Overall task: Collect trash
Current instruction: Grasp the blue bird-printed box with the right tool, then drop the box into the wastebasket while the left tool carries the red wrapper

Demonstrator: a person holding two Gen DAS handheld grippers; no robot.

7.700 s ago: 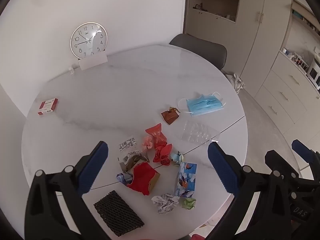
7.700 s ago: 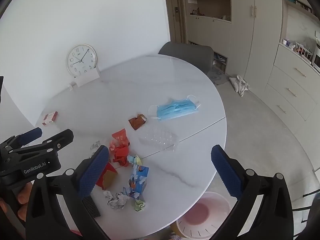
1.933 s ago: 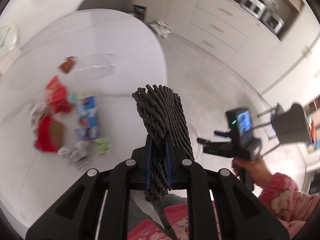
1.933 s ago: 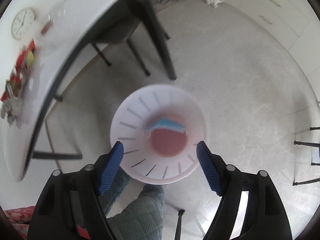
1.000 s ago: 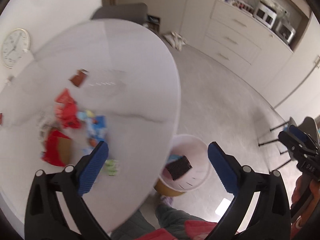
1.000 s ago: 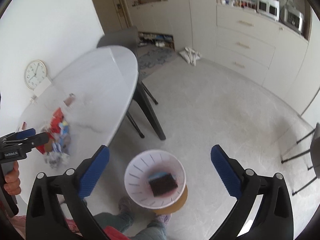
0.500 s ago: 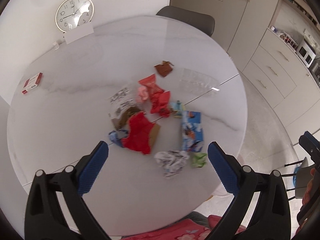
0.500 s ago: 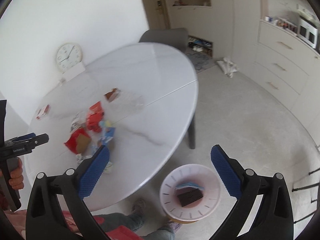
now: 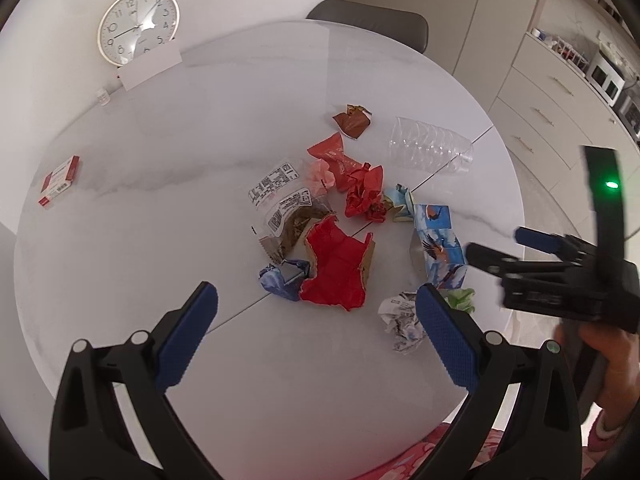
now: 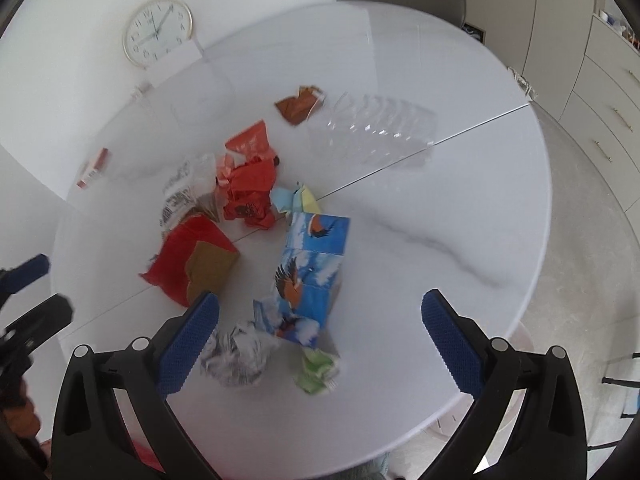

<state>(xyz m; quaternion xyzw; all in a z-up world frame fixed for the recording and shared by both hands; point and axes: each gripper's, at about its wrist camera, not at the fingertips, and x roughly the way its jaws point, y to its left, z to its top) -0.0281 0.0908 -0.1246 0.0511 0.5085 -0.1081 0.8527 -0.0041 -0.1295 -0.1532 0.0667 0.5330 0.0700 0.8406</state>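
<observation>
Trash lies in a pile on the round white table [image 9: 140,240]. A torn red box [image 9: 336,268] [image 10: 192,256], a blue bird-print carton [image 9: 438,244] [image 10: 310,276], a crumpled white paper [image 9: 402,320] [image 10: 236,356] and a green scrap [image 9: 460,298] [image 10: 318,372] are nearest. Farther back are red wrappers [image 9: 362,192], a clear plastic tray [image 9: 430,146] and a brown wrapper [image 9: 352,120]. My left gripper [image 9: 316,290] hangs open above the red box. My right gripper [image 10: 320,298] is open over the carton, nothing held.
A wall clock [image 9: 138,26] and a small red box [image 9: 60,180] stand at the table's far left. A grey chair [image 9: 368,20] sits behind the table, with cabinets [image 9: 560,92] to the right. A bit of the pink bin [image 10: 520,336] shows past the table's right edge.
The right gripper has swung from above the floor bin to over the pile near the carton. The left gripper has dropped closer to the table. Both stay open.
</observation>
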